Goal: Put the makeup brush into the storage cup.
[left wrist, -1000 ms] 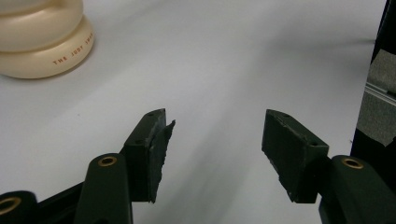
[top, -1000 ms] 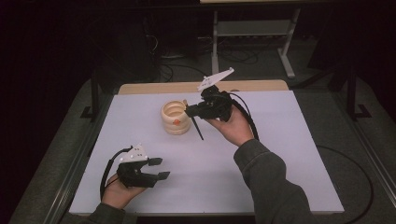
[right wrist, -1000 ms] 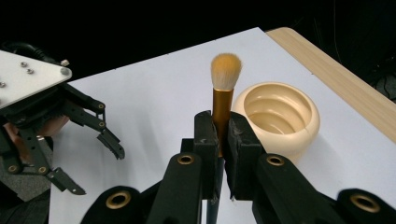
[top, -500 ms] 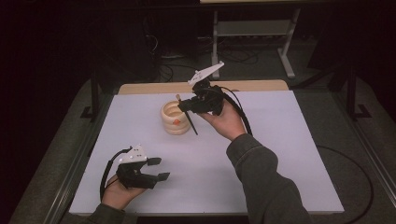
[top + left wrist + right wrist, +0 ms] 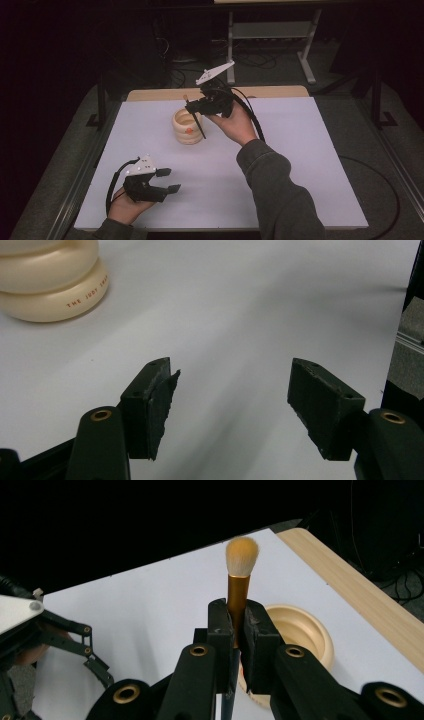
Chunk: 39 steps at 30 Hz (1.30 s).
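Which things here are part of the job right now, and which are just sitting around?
In the job:
- makeup brush, clamped in the right claw
- cream ribbed pot

Just about:
- left claw, open on nothing
- metal stand behind the table

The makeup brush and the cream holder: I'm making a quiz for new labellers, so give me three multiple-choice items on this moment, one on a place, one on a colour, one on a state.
1. Where is the cream holder?
A. Upright on the white table, beside the right gripper
B. Lying on its side by the left gripper
C. On the floor

2. What colour is the metal collar below the bristles of the makeup brush?
A. Blue
B. Gold
C. Red

3. How do the left gripper's jaws stand?
A. Shut on the brush
B. Shut on the holder
C. Open, with nothing between them

Answers: 1 A, the high view shows it standing on the table next to the raised right gripper. 2 B, the right gripper view shows a golden collar under pale bristles. 3 C, the left gripper view shows bare table between the pads.
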Each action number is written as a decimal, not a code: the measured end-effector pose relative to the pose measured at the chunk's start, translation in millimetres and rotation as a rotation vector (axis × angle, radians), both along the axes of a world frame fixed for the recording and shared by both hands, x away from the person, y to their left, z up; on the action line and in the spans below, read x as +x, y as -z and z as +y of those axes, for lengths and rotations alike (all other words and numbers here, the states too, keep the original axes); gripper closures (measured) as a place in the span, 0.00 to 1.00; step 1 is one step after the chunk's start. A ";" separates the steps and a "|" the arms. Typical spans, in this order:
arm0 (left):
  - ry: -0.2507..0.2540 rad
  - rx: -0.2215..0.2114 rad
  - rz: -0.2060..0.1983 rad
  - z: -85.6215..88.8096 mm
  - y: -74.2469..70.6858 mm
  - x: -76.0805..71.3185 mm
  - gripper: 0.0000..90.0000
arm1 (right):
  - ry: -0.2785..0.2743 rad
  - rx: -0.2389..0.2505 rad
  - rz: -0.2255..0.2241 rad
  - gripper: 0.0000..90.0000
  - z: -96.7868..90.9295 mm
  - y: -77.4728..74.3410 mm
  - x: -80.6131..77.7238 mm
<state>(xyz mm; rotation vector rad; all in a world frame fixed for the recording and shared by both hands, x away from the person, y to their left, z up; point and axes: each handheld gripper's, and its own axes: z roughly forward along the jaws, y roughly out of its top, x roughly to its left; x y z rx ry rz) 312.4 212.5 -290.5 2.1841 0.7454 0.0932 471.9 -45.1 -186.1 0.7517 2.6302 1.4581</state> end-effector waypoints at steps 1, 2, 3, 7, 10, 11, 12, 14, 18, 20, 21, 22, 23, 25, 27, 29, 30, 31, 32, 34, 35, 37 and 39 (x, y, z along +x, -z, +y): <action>0.000 0.001 -0.001 0.0 0.0 0.0 0.38 | 0.001 0.001 -0.002 0.92 1.0 0.1 1.0; -0.001 0.000 -0.002 -0.2 0.2 -0.2 0.37 | -0.001 0.003 -0.009 0.92 1.6 0.7 2.6; -0.001 0.003 -0.002 -0.3 0.2 -0.3 0.37 | 0.004 0.001 -0.006 0.92 2.7 1.1 5.4; -0.002 0.003 -0.004 -0.7 0.3 -0.7 0.37 | 0.015 0.007 -0.016 0.92 3.7 0.3 11.6; -0.004 0.001 -0.003 -1.1 -0.1 -1.1 0.37 | 0.020 0.015 -0.013 0.92 4.9 -1.5 14.9; -0.002 0.002 -0.005 -1.2 0.0 -0.9 0.36 | 0.025 0.017 -0.022 0.92 6.6 -2.3 18.4; 0.002 0.003 -0.005 -1.1 0.1 -0.8 0.36 | 0.025 0.017 -0.022 0.92 6.6 -2.3 18.4; 0.002 0.003 -0.012 -1.0 0.4 -0.5 0.35 | 0.037 0.024 -0.005 0.92 9.3 -3.4 20.1; -0.007 -0.002 -0.010 -0.9 0.3 -1.3 0.34 | 0.035 0.022 -0.019 0.92 13.4 -2.4 25.9; -0.007 -0.001 -0.012 -0.8 0.4 -1.4 0.33 | 0.038 0.026 -0.013 0.92 16.0 -2.1 28.3; -0.008 -0.001 -0.012 -0.8 0.4 -1.4 0.32 | 0.043 0.031 -0.006 0.92 17.6 -2.1 29.0; -0.010 0.000 -0.012 -0.8 0.5 -1.5 0.32 | 0.041 0.029 -0.014 0.92 18.1 -1.5 30.3; -0.010 0.001 -0.013 -0.7 0.5 -1.5 0.31 | 0.044 0.030 -0.010 0.92 19.4 -1.1 31.3; -0.006 0.006 -0.023 0.0 0.5 -0.9 0.30 | 0.052 0.030 -0.007 0.92 20.8 0.0 33.3; -0.011 0.005 -0.021 0.5 0.5 -1.3 0.30 | 0.054 0.035 -0.005 0.92 21.4 1.3 35.4; -0.013 0.003 -0.025 1.0 0.3 -1.4 0.29 | 0.061 0.042 0.002 0.92 22.2 2.5 36.5; -0.014 0.003 -0.025 1.0 0.4 -1.5 0.29 | 0.059 0.041 -0.002 0.92 22.5 4.0 38.1; -0.015 0.004 -0.024 1.1 0.5 -1.5 0.28 | 0.065 0.043 0.004 0.92 23.1 4.4 38.4; -0.017 0.002 -0.024 1.0 0.7 -1.8 0.28 | 0.071 0.037 0.002 0.92 24.1 6.3 40.6; -0.019 0.002 -0.020 0.9 0.8 -2.2 0.28 | 0.069 0.038 0.001 0.92 24.9 7.3 42.1; -0.019 0.004 -0.025 1.2 0.7 -2.2 0.28 | 0.076 0.039 0.014 0.92 27.3 7.9 43.7; -0.018 0.008 -0.025 1.6 0.6 -2.1 0.28 | 0.074 0.036 0.005 0.92 27.9 8.4 45.0; -0.021 0.007 -0.029 1.6 0.9 -2.7 0.28 | 0.071 0.028 -0.001 0.92 30.7 7.8 47.0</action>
